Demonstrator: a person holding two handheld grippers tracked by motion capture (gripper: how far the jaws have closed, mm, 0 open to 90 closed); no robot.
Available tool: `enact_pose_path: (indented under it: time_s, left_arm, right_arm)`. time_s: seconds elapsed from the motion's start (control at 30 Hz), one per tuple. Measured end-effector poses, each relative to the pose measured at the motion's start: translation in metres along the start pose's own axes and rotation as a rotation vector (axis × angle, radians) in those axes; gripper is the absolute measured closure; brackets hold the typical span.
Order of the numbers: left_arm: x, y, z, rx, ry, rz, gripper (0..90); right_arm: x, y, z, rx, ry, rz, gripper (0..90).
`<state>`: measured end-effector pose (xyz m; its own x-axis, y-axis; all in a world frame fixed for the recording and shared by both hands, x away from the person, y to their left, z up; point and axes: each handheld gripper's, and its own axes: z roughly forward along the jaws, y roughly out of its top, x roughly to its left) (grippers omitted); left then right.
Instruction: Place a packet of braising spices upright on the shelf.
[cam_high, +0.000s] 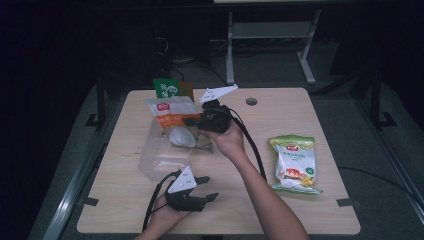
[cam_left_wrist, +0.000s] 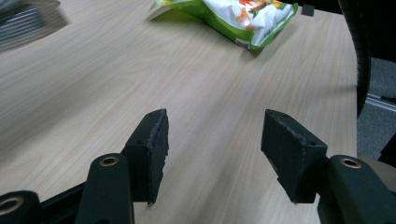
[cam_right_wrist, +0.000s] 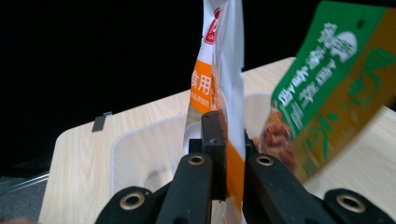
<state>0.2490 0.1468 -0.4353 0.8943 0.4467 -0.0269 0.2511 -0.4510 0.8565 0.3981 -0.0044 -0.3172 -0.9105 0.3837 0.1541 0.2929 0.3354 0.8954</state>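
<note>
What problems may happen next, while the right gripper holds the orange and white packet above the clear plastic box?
1. The right gripper pinches only a thin edge of the orange and white packet, so it might slip out.
2. The green packet leans close beside it over the clear plastic box; a sideways move could knock it over.
3. The left gripper is open over bare table, so nothing steadies the light box if the packet drags on it.

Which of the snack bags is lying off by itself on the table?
The green and white bag, flat on the bare table at the right. The orange and white bag and the green and brown bag sit together at the clear box.
</note>
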Motion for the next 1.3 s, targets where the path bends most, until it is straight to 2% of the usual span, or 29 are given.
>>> enact_pose_path:
  time_s: [0.03, 0.17, 0.37, 0.47, 0.63, 0.7, 0.77, 0.83, 0.9, 1.03, 1.17, 1.23, 1.3]
  left_arm:
    - [0.0, 0.0, 0.0, 0.0, 0.0, 0.0, 41.1]
    - [0.001, 0.0, -0.002, -0.002, 0.013, -0.007, 40.4]
    - [0.001, -0.002, 0.0, -0.009, 0.0, -0.03, 41.1]
    - [0.001, -0.002, 0.001, -0.01, -0.008, -0.037, 41.2]
    - [0.001, -0.003, 0.001, -0.008, -0.005, -0.049, 39.8]
    - [0.001, -0.005, 0.0, -0.013, -0.02, -0.069, 40.0]
    - [0.001, -0.005, 0.0, -0.013, -0.017, -0.066, 39.9]
    - [0.001, -0.005, -0.001, -0.015, -0.016, -0.067, 39.4]
    - [0.001, -0.006, -0.001, -0.019, -0.018, -0.068, 39.3]
    - [0.001, -0.006, -0.001, -0.015, -0.017, -0.066, 39.3]
    - [0.0, -0.006, -0.001, -0.014, -0.014, -0.059, 39.3]
    - [0.0, -0.006, -0.001, -0.013, -0.013, -0.058, 39.1]
    - [0.0, -0.006, 0.0, -0.009, -0.013, -0.057, 39.0]
  right_arm:
    - [0.0, 0.0, 0.0, 0.0, 0.0, 0.0, 90.0]
    - [0.001, 0.006, 0.022, 0.006, 0.012, 0.006, 90.0]
    - [0.0, 0.006, 0.041, 0.008, 0.018, 0.022, 90.0]
    - [-0.001, 0.004, 0.055, 0.004, 0.028, 0.038, 90.0]
    - [-0.004, -0.001, 0.069, 0.018, 0.04, 0.062, 90.0]
    - [-0.006, -0.004, 0.075, 0.02, 0.046, 0.078, 90.0]
    - [-0.008, -0.007, 0.08, 0.021, 0.055, 0.086, 90.0]
    - [-0.009, -0.008, 0.081, 0.025, 0.057, 0.092, 90.0]
    - [-0.01, -0.014, 0.086, 0.001, 0.083, 0.117, 90.0]
    - [-0.011, -0.019, 0.09, 0.005, 0.081, 0.129, 90.0]
    - [-0.01, -0.025, 0.096, 0.049, 0.056, 0.111, 89.9]
    - [-0.01, -0.027, 0.095, 0.036, 0.051, 0.121, 89.4]
    - [-0.011, -0.027, 0.094, 0.044, 0.036, 0.109, 86.9]
